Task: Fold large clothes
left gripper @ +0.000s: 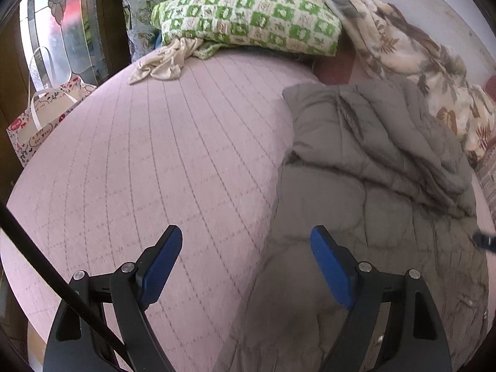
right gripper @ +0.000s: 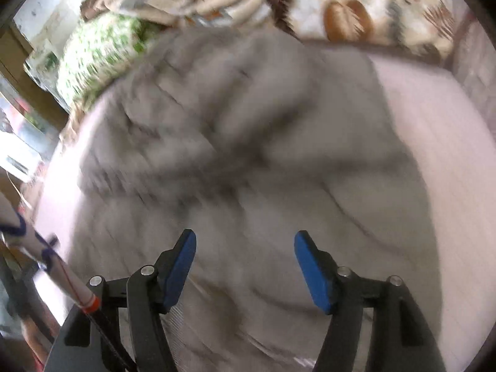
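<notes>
1. The left claw (left gripper: 246, 248) is open, and nothing is between its blue pads (left gripper: 164, 257). It hangs over the pink bed (left gripper: 155, 161), right at the left edge of the grey quilted garment (left gripper: 372, 186).
2. The right claw (right gripper: 245, 257) is open too, with nothing in it. It points down at the middle of the same grey garment (right gripper: 232, 155). That picture is blurry, so small folds are hard to see.
3. The grey garment lies on the bed, on its right half in the left view. It is bunched up and partly doubled over at the far end. Its long side seems to run away from the claws, towards the pillows.
4. The right claw looks nearer to the cloth, since it is over it. The left claw must go a little to its right to reach the edge.
5. Farther off, a small cream cloth (left gripper: 161, 62) lies on the bed, next to a green checked pillow (left gripper: 248, 15). A leaf-print blanket (left gripper: 418, 62) is heaped behind the garment.
6. A gift bag (left gripper: 40, 124) stands beside the bed. It has writing that looks like "A gift for you", but the words are too small to be sure.
</notes>
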